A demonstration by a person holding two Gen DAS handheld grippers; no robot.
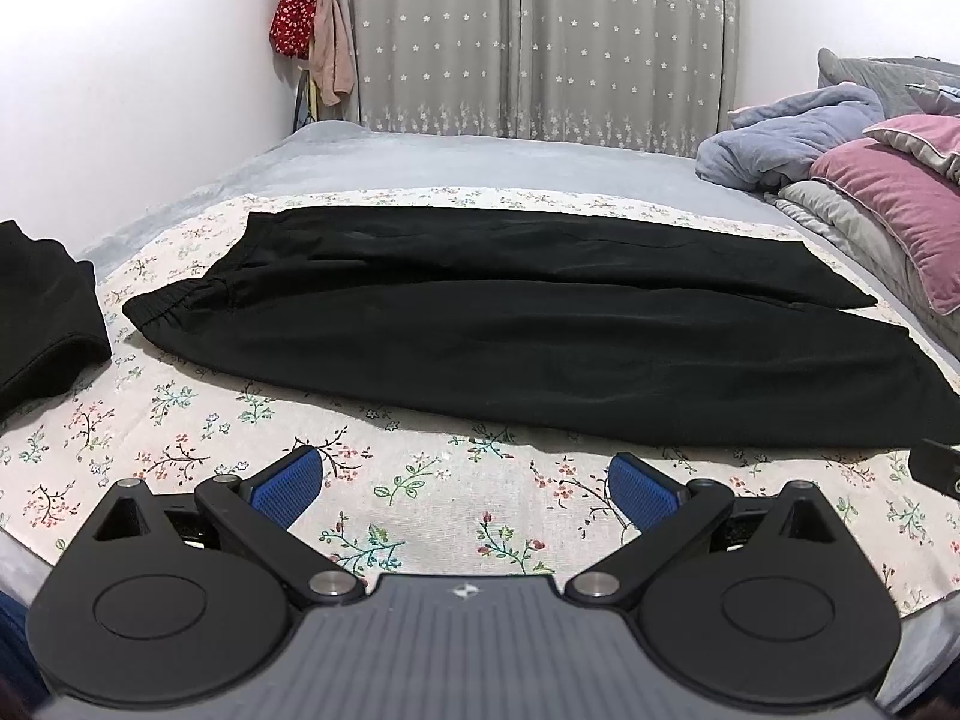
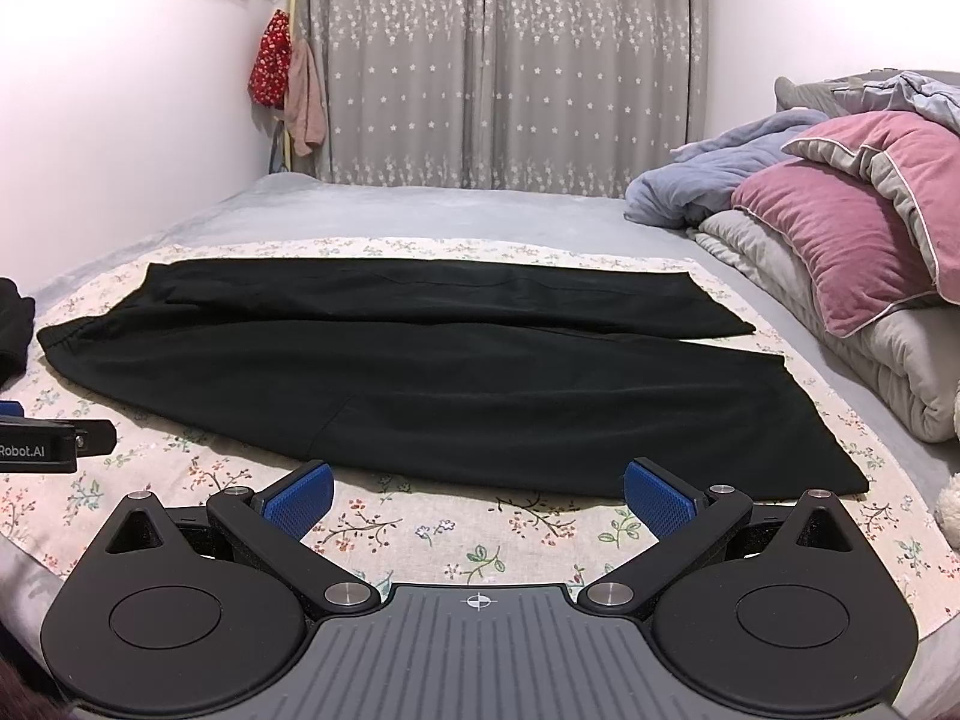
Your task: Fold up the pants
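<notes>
Pants [image 1: 510, 324] lie flat on the bed's floral cloth [image 1: 420, 480], unfolded; both hand-held grippers, left [image 1: 462, 489] and right [image 2: 477, 495], hover released short of the near leg, which the first fold apparently requires gripping.

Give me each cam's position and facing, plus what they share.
Left wrist: sits behind the left gripper, low over the floral sheet, facing the black pants and curtain; own blue-padded fingers spread open; right gripper's edge at right.
Right wrist: sits behind the right gripper, facing the same way, shifted toward the leg ends and pink pillow; fingers open; left gripper's tip at left.
Shared: pants, sheet, curtain, pillow, folded black garment at far left.
</notes>
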